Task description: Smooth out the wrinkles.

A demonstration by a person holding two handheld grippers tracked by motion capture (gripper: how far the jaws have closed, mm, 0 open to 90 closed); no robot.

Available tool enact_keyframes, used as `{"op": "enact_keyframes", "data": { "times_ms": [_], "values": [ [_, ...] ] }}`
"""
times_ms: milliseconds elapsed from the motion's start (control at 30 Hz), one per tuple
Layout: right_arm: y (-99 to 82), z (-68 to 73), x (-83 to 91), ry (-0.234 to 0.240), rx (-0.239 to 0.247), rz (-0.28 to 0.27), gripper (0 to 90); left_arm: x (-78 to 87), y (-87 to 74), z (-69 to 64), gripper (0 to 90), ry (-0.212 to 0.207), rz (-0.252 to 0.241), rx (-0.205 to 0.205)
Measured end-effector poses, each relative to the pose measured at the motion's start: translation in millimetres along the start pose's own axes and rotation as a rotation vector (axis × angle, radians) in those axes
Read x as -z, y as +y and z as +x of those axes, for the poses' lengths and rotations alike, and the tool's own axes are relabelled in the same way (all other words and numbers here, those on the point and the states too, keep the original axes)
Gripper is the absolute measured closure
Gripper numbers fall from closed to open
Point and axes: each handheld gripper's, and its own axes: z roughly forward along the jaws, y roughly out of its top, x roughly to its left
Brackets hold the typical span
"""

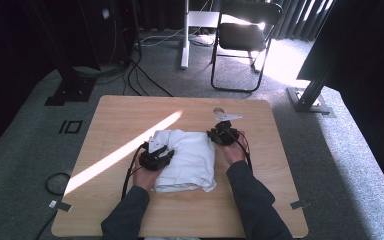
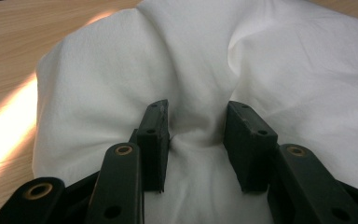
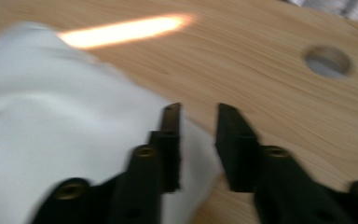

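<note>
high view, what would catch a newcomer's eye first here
A rumpled white cloth lies mid-table, flanked by both grippers. The left gripper has a bunched fold between its jaws; the right gripper sits at the cloth's far right corner. A bright sunlight stripe slants across the wooden table.

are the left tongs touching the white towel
Touching. In the left gripper view the left tongs press down into the white towel, with a ridge of cloth bunched between the jaws and creases fanning out from it.
</note>
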Motion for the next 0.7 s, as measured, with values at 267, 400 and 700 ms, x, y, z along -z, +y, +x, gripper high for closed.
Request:
{"op": "enact_keyframes", "data": {
  "times_ms": [267, 400, 700],
  "values": [
    [14.1, 26.6, -11.0, 0.104, 0.137, -0.046, 37.0, 0.1, -0.3, -0.2, 60.6, -0.003, -0.006, 0.002],
    [15.0, 30.3, -36.3, 0.150, 0.167, 0.050, 85.7, 1.0, -1.6, 0.5, 60.4, -0.007, -0.016, 0.006],
    [9.7, 39.0, -7.1, 0.039, 0.107, -0.008, 51.8, 15.6, 3.2, -4.7, 53.9, -0.025, -0.047, 0.034]
  ]
}}
